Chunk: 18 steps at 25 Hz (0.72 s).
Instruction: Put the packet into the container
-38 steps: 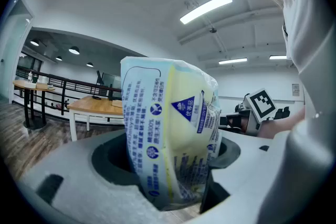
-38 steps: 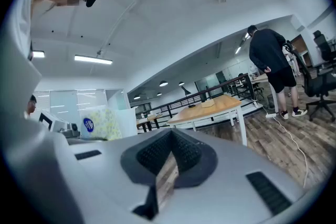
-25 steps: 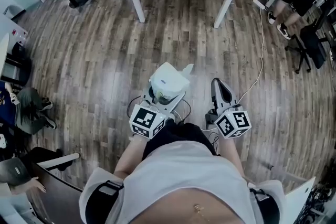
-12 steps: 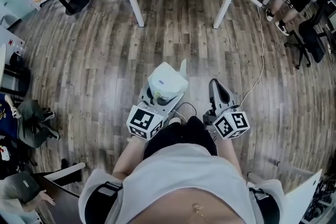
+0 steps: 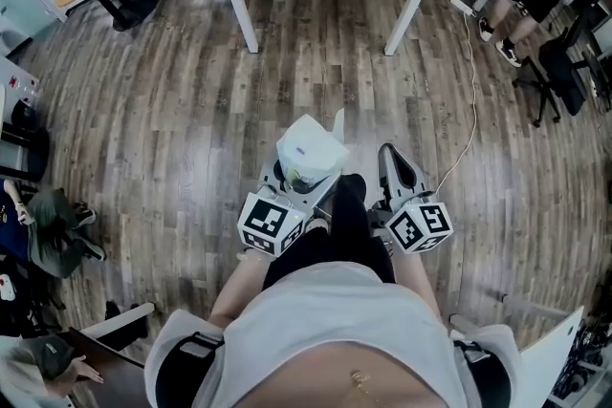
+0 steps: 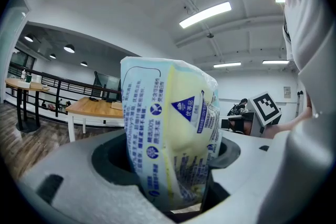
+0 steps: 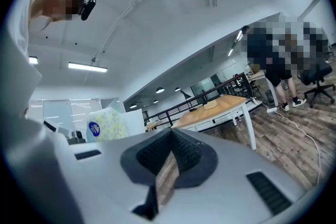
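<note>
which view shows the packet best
The left gripper view: the packet fills the frame up close, its print visible. The head view shows only its white top; the right gripper view shows a small part.

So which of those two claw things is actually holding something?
The left gripper: its jaws clamp a pale yellow-and-blue packet. The right gripper beside it has its jaws shut together with nothing between them.
</note>
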{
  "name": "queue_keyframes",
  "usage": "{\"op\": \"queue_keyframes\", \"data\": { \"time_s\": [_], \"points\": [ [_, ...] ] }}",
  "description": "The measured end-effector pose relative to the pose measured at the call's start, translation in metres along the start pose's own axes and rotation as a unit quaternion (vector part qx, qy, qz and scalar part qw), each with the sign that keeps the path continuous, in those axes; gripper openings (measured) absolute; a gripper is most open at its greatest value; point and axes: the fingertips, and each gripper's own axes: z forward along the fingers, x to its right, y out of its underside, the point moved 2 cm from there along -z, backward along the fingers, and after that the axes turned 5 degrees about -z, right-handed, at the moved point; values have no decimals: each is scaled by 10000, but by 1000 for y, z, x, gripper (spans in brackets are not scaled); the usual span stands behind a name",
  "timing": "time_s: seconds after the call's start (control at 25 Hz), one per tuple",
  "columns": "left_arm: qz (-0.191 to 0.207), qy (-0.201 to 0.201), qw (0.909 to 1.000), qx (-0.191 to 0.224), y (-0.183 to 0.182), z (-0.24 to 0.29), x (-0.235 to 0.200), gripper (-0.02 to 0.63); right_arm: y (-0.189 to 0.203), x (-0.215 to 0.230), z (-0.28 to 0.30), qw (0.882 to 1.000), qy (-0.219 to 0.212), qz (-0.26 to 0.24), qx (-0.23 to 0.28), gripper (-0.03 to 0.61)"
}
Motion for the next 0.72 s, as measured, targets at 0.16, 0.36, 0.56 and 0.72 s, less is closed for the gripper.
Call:
{"op": "queue_keyframes", "data": {
  "time_s": [0.16, 0.36, 0.56, 0.72],
  "points": [
    [31, 59, 10000, 21, -5, 10, -5, 356, -6, 4, 9, 9999, 70, -52, 55, 12],
    [76, 23, 10000, 24, -10, 21, -18, 355, -15, 9, 24, 9998, 41, -96, 166, 11],
    [63, -32, 9999, 87, -16, 36, -28, 356, -21, 18, 43, 9996, -43, -202, 182, 12],
    [-98, -48, 9998, 170, -25, 52, -38, 356, -27, 27, 62, 9995, -136, -212, 192, 12]
  ]
}}
